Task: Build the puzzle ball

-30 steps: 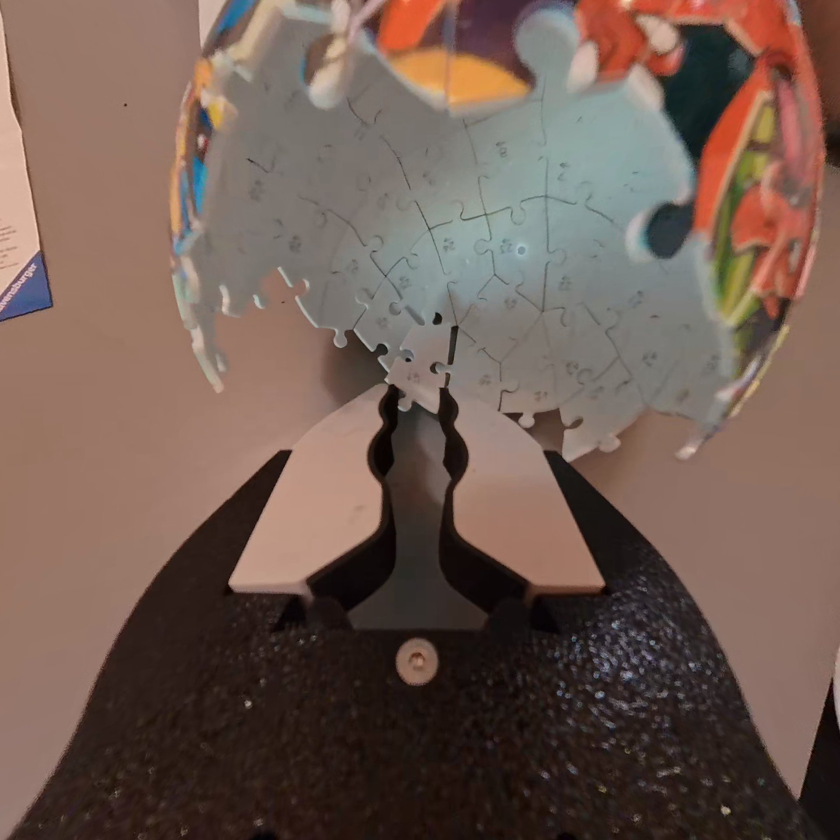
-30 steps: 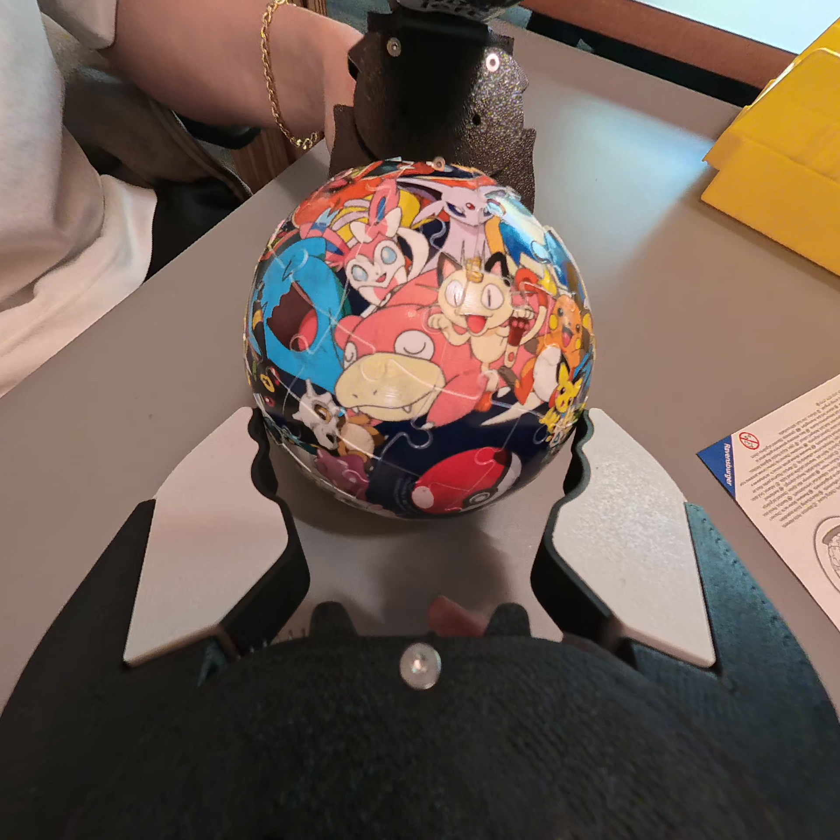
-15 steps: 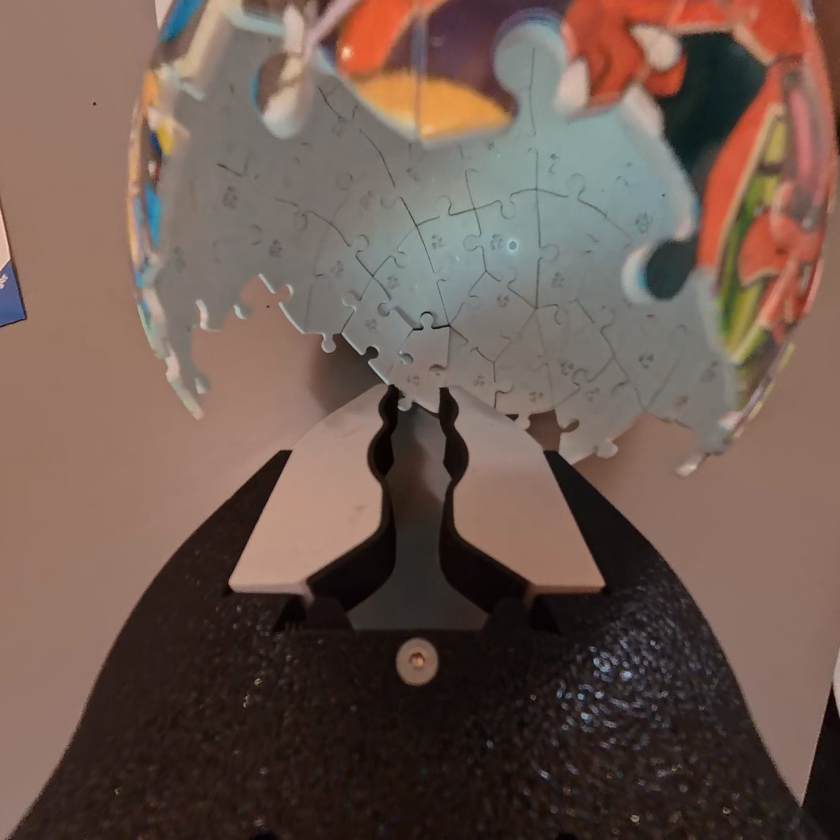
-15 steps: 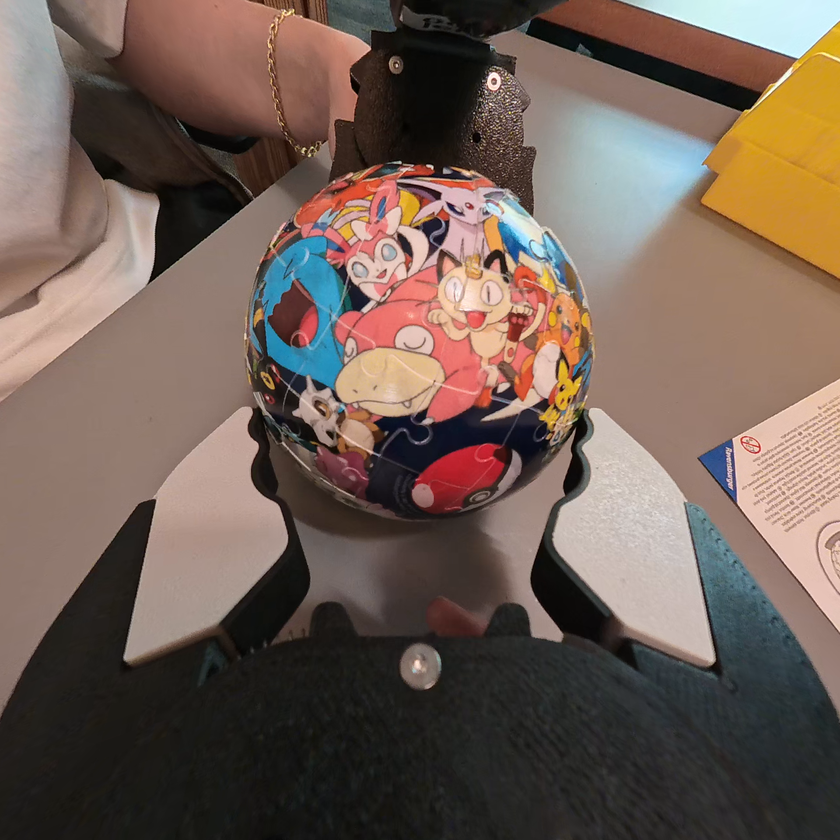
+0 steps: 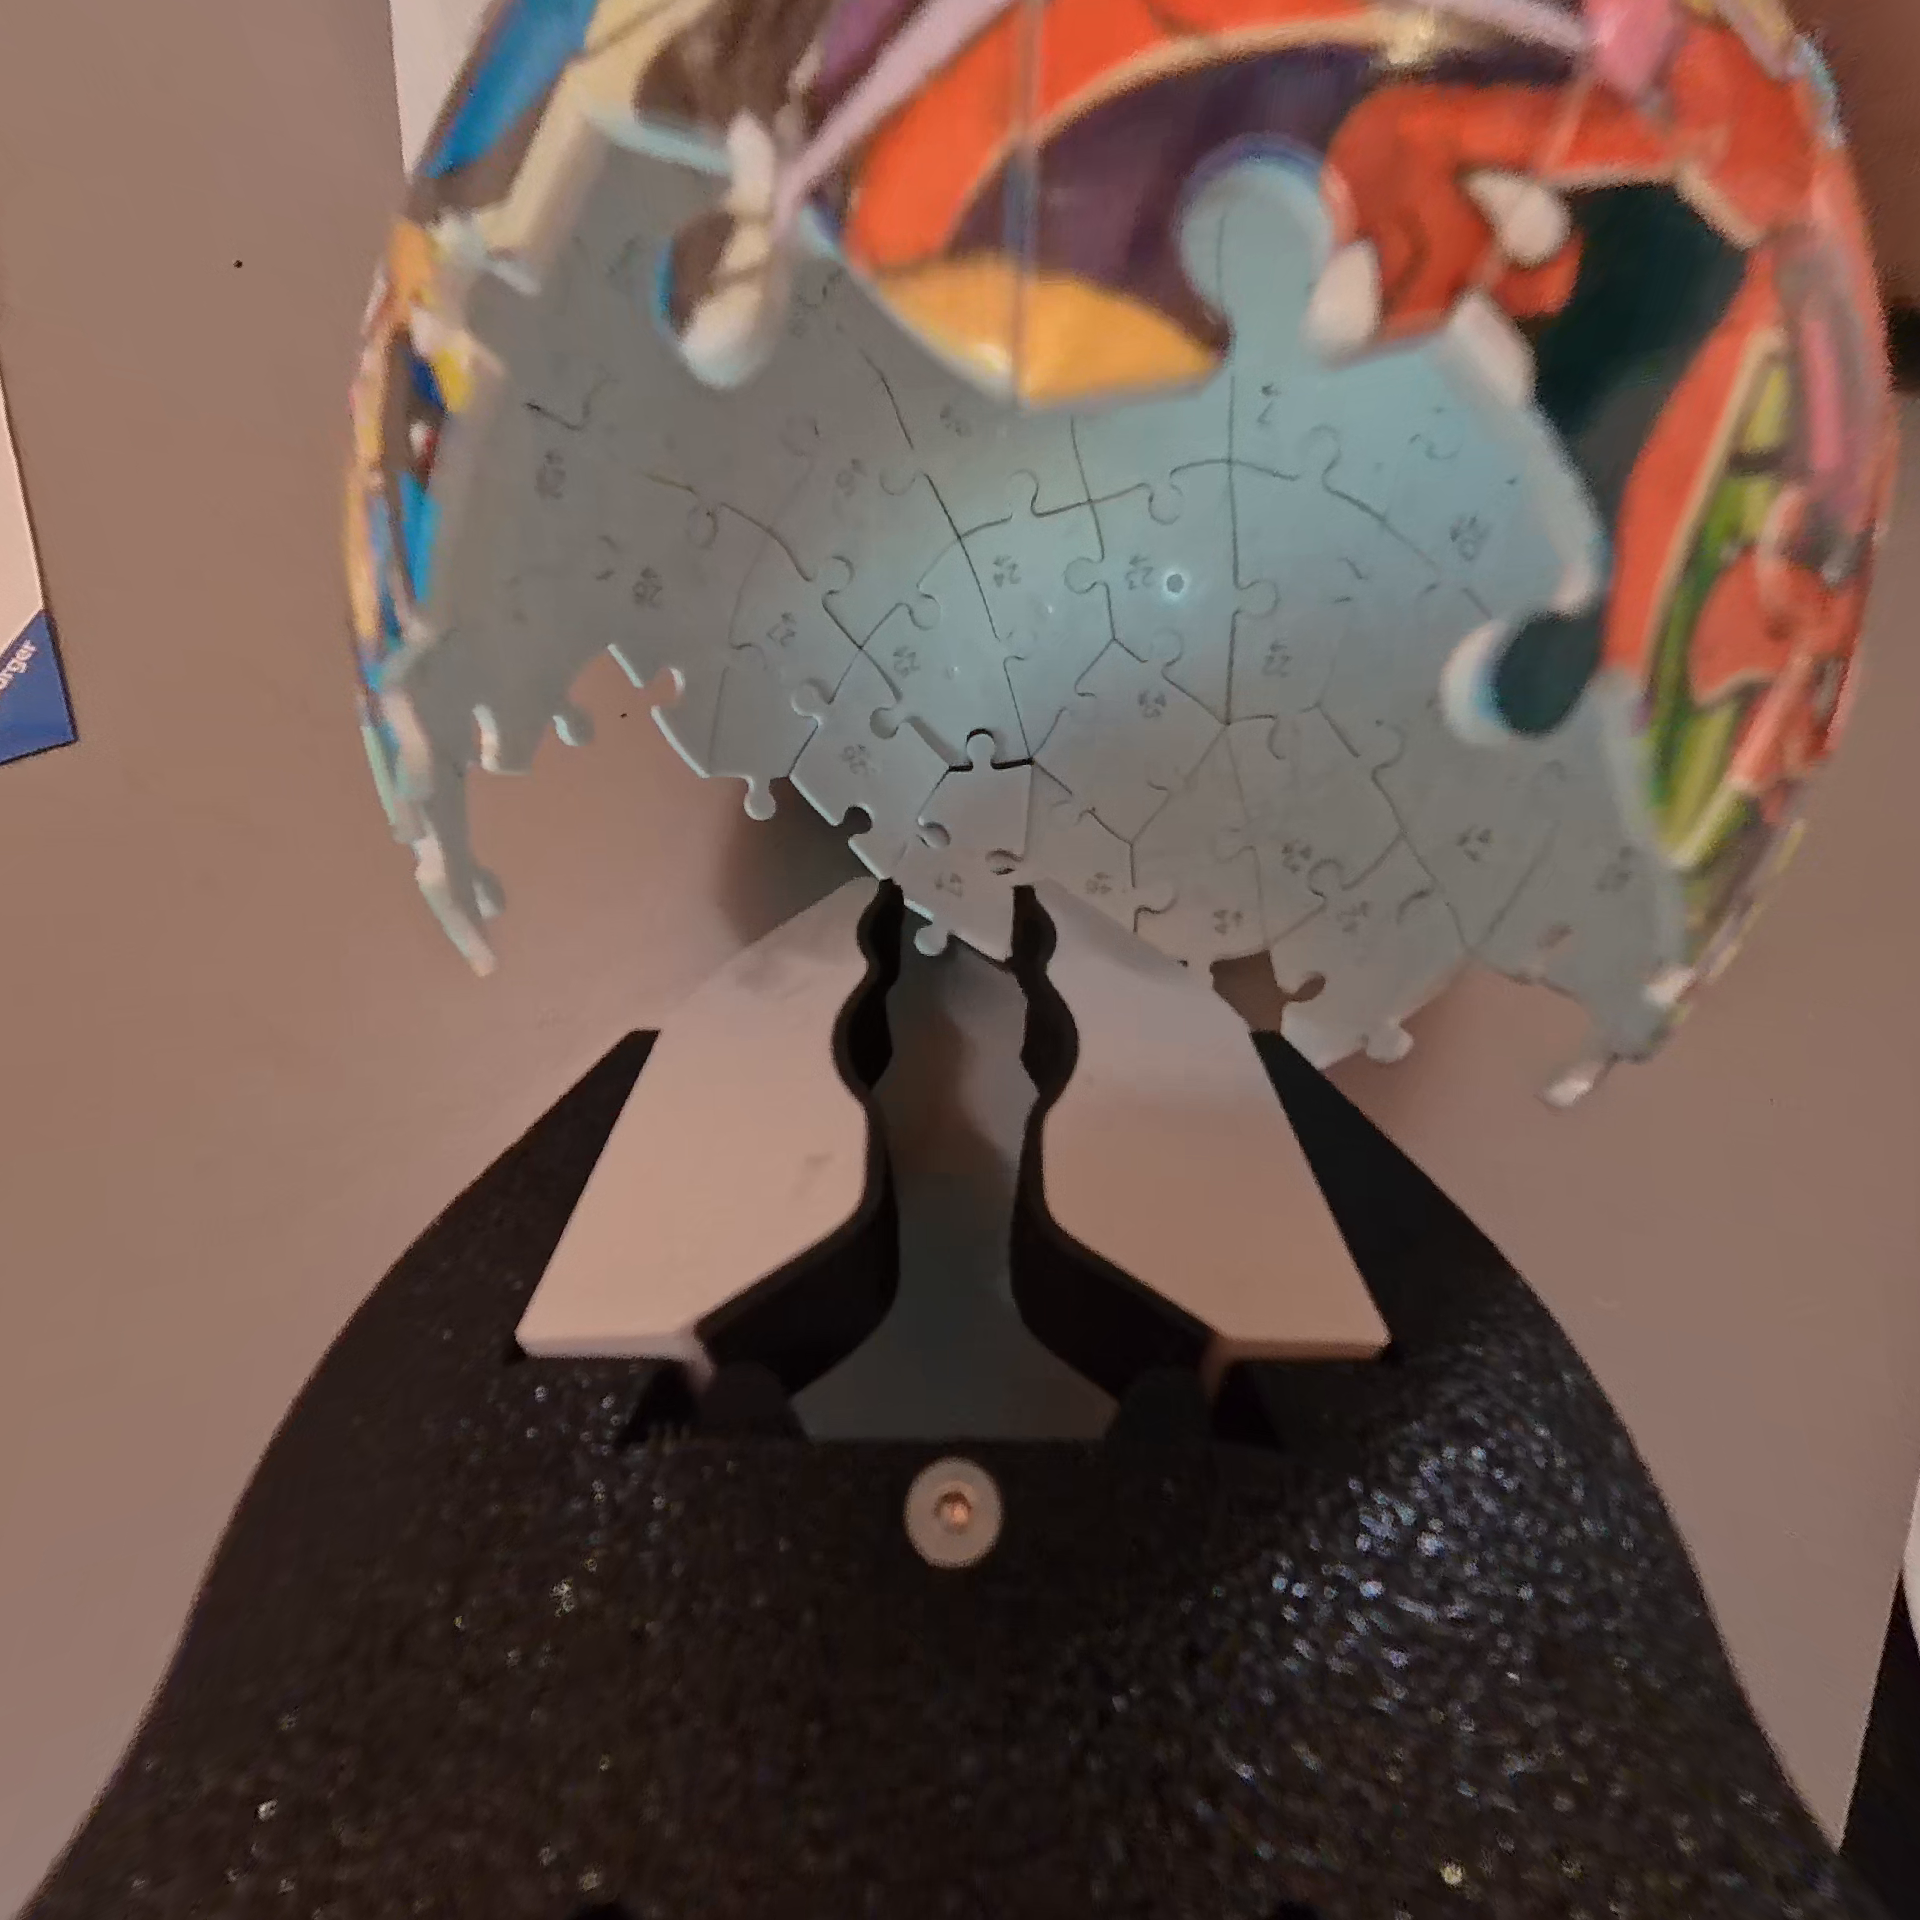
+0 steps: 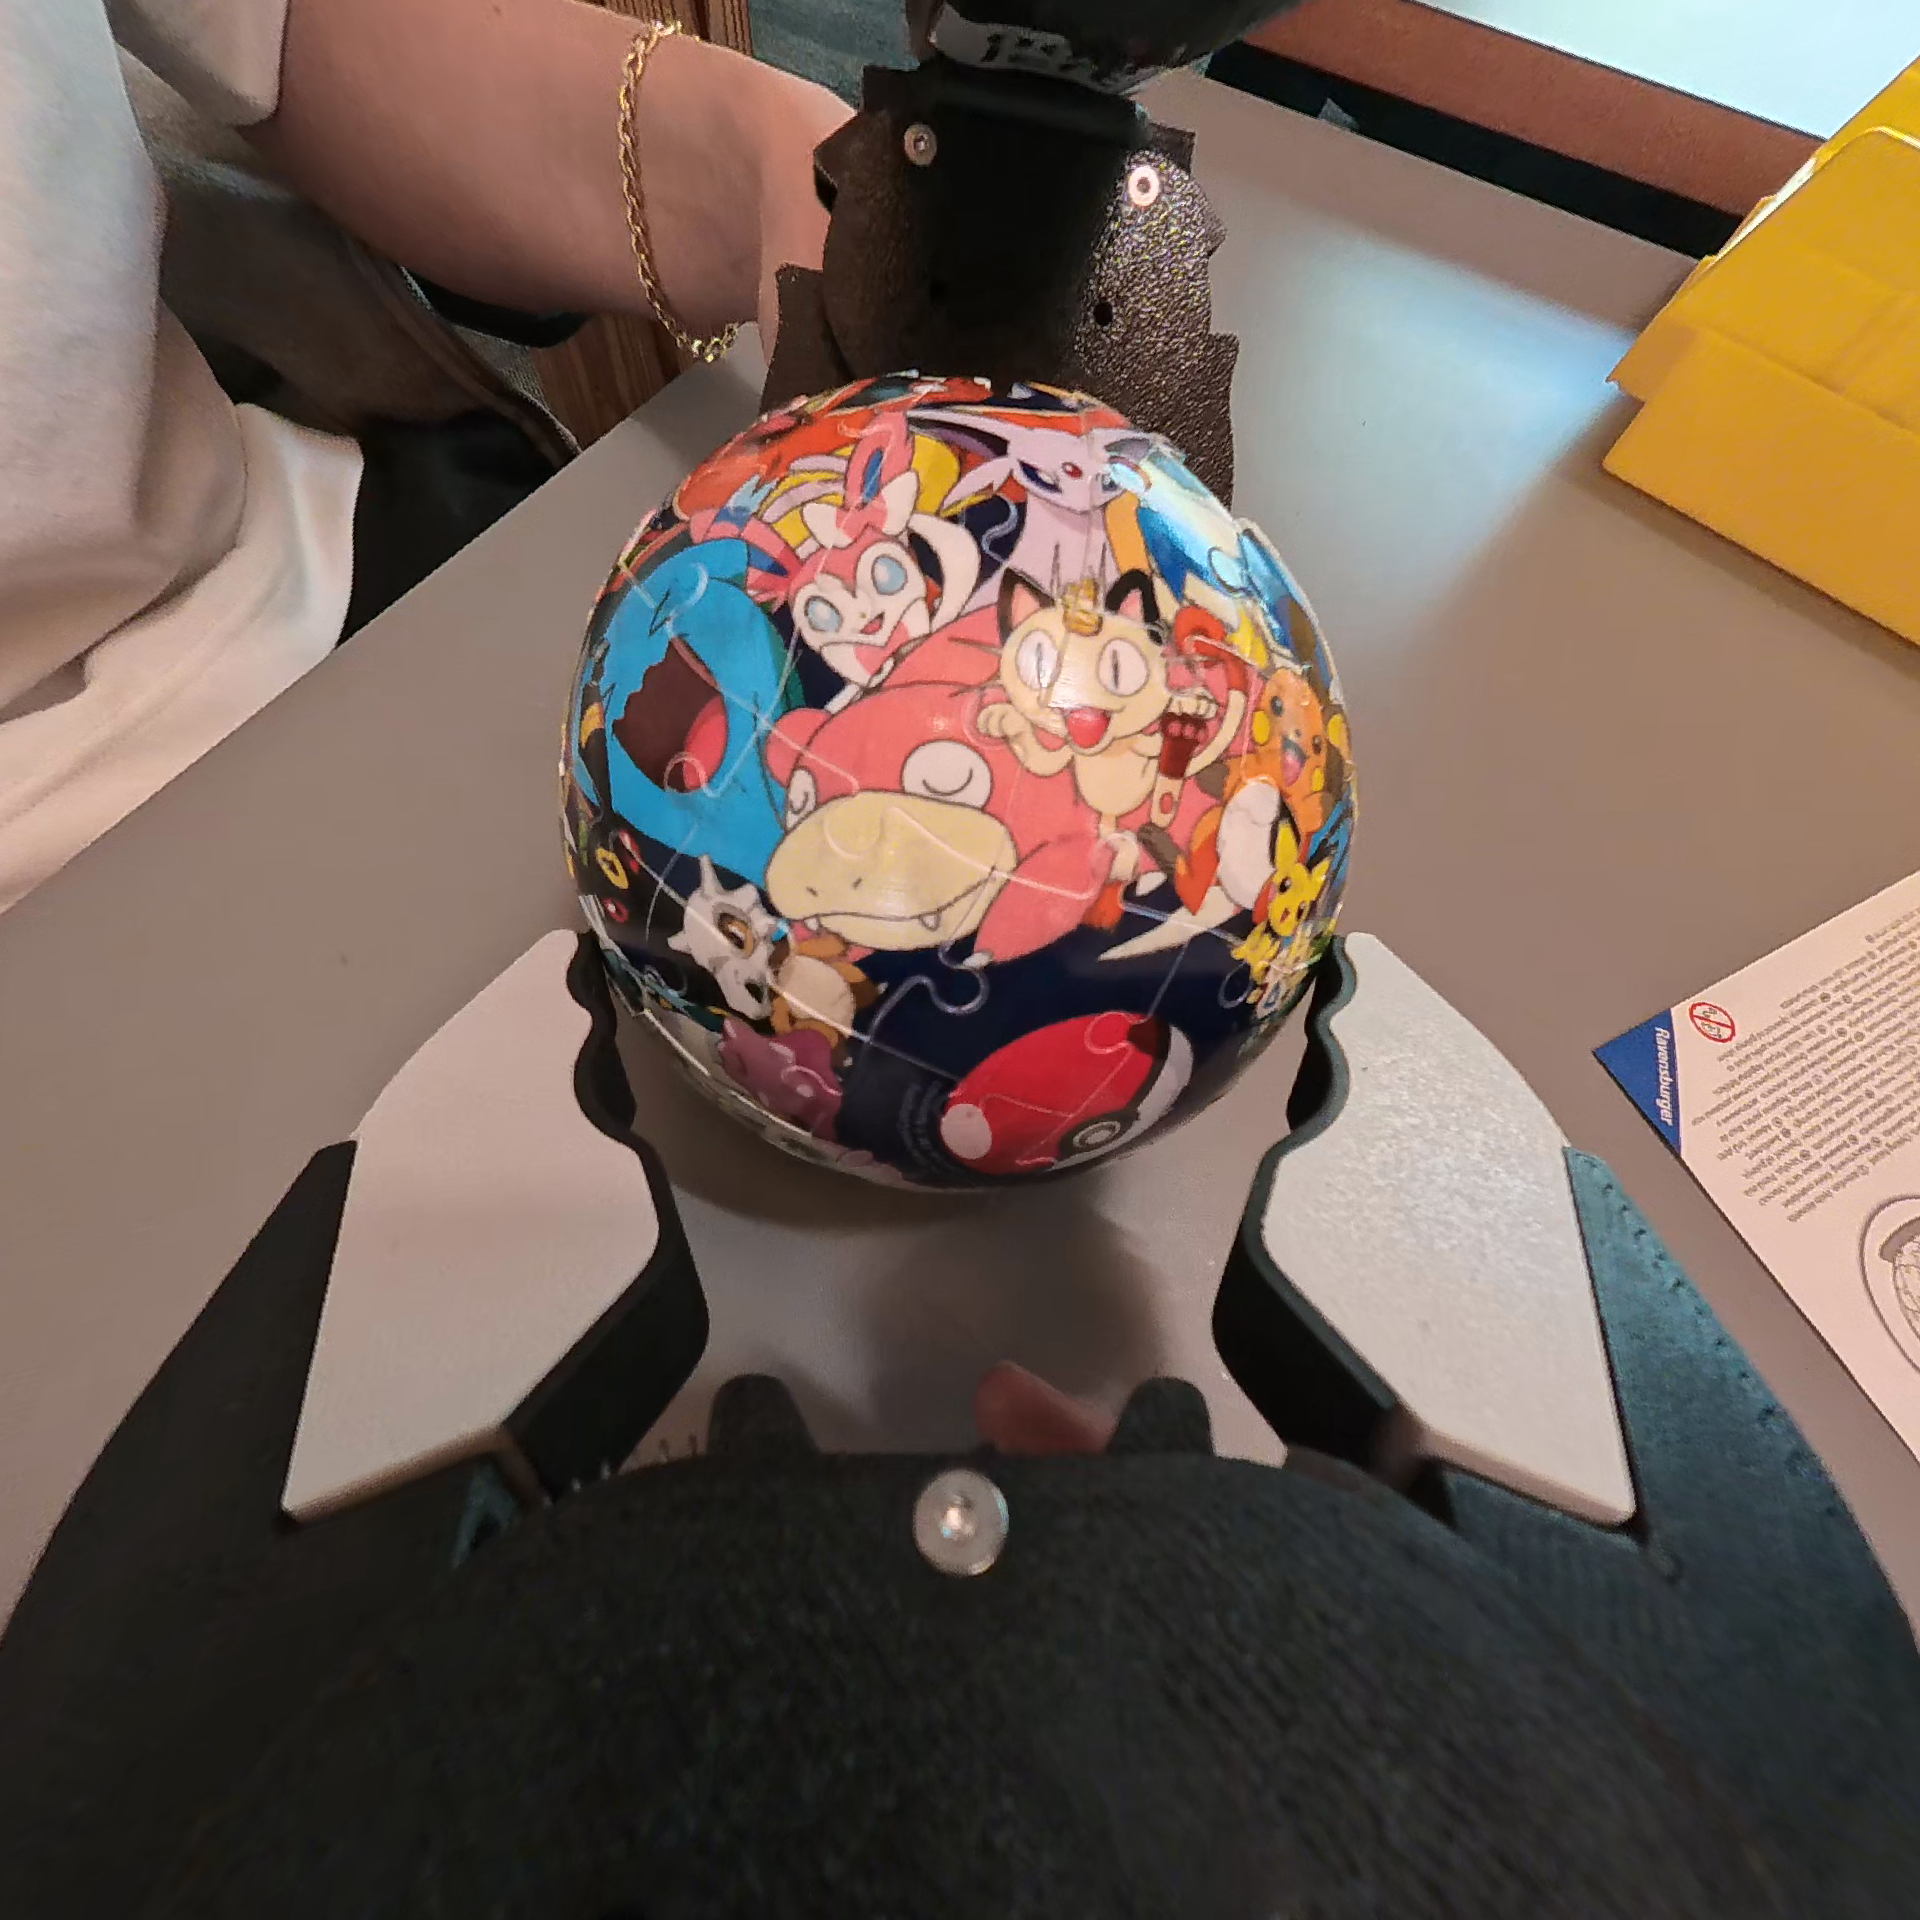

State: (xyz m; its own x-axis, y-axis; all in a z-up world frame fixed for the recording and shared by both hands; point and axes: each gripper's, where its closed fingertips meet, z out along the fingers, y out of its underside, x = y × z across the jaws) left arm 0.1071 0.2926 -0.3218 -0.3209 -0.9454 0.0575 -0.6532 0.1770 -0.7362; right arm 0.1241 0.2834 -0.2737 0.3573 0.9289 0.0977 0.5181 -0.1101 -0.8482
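The puzzle ball (image 6: 956,790) is a colourful cartoon sphere standing on the grey table (image 6: 1455,644). My right gripper (image 6: 961,971) is shut on the puzzle ball, with a fingertip on each side of its lower half. In the left wrist view I look into the ball's open side, at its pale blue inner shell (image 5: 1143,623). My left gripper (image 5: 956,914) is shut on a pale puzzle piece (image 5: 977,831), which sits at the shell's jagged lower edge. The left gripper also shows behind the ball in the right wrist view (image 6: 997,260).
A printed instruction sheet (image 6: 1787,1091) lies on the table at the right and also shows in the left wrist view (image 5: 21,644). A yellow box (image 6: 1787,416) stands at the back right. A person's forearm with a gold bracelet (image 6: 655,239) is at the back left. The grippers' ends are close to 6 cm from one another.
The piece in my left gripper has gone further into the shell's edge, and the dark gap beside it has closed. The ball looms larger in the left wrist view. The right gripper holds still.
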